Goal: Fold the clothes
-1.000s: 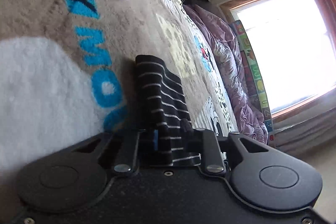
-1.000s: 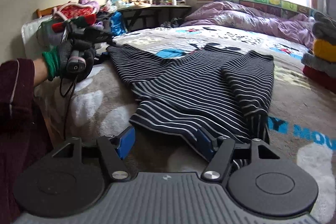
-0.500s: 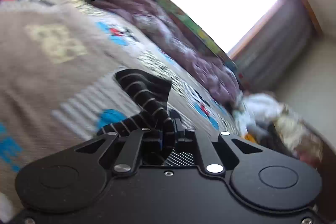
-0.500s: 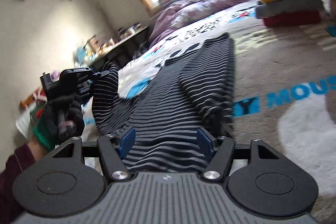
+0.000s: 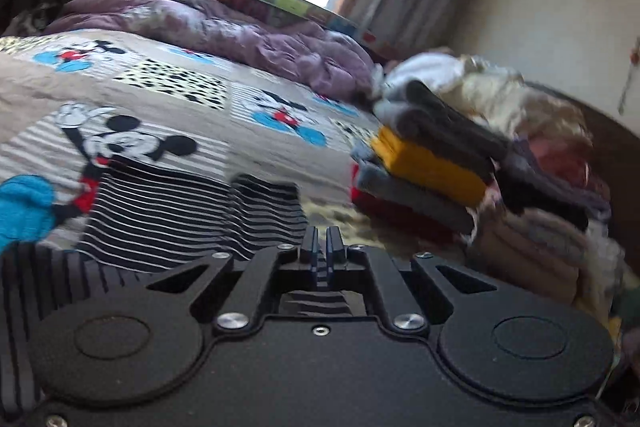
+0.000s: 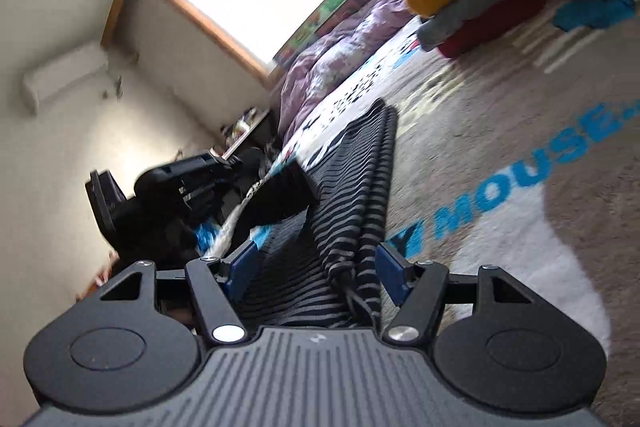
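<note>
The left hand-held gripper has swung across the bed and clenched on the striped garment, lifting a flap to fold. The right hand-held gripper stays released, straddling the bunched hem at 6 o'clock.

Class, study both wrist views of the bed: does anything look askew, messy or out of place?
Yes. The striped garment lies bunched in long ridges rather than flat, and the folded stack leans, its layers slipping sideways beside a loose heap of clothes.
</note>
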Demonstrator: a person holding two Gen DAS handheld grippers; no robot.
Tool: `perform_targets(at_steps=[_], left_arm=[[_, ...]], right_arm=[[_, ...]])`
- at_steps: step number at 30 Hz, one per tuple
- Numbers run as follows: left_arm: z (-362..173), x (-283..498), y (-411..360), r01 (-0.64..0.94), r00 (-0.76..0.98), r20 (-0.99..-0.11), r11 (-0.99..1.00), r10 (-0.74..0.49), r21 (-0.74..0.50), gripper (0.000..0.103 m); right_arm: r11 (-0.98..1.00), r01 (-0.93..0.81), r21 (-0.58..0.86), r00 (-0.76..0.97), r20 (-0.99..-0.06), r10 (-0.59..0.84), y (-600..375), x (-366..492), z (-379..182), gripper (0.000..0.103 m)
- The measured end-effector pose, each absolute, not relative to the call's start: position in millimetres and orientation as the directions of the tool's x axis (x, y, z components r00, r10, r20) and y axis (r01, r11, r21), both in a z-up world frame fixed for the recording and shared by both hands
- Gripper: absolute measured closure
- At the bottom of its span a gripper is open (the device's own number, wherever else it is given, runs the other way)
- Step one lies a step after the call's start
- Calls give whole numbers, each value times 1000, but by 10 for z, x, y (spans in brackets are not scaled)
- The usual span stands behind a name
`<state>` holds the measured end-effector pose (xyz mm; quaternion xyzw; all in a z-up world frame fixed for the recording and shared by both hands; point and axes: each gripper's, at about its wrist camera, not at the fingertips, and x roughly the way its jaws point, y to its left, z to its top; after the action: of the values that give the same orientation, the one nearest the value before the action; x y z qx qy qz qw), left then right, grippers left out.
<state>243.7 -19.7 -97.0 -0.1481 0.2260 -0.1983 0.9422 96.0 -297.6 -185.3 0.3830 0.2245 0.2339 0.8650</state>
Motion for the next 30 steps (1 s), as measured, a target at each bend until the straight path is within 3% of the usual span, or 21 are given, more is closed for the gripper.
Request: perform_targets(at_steps=[6,8,10,15,19,30], left_arm=[[-1145,2332,-571,398,728,-454,856,-514,-331,98],[-1058,2264,-373,389,736,-434,850,-519,-356,83],[-929,2204,-27,350,777,-393,857,-491,-378,54],[-842,2102,1071,158,880,-322,855,-348,-493,48],[-990,1973,1676,46,898,-333,813,-288,-580,46],[-1154,1731,2269,-5,908,-322,762,-268,-648,45]], right_arm=[[582,-196,789,807,-208,553,-3062,1064,-1949,37],[581,-199,789,803,-208,558,-3054,1092,-1945,37],[572,-213,792,792,-203,576,-3022,1120,-1921,37],[522,-193,831,739,-226,634,-2575,1312,-1840,37],[537,-144,831,712,-290,639,-2065,1560,-1805,37],[694,54,718,741,-494,454,-1330,2172,-1802,36]])
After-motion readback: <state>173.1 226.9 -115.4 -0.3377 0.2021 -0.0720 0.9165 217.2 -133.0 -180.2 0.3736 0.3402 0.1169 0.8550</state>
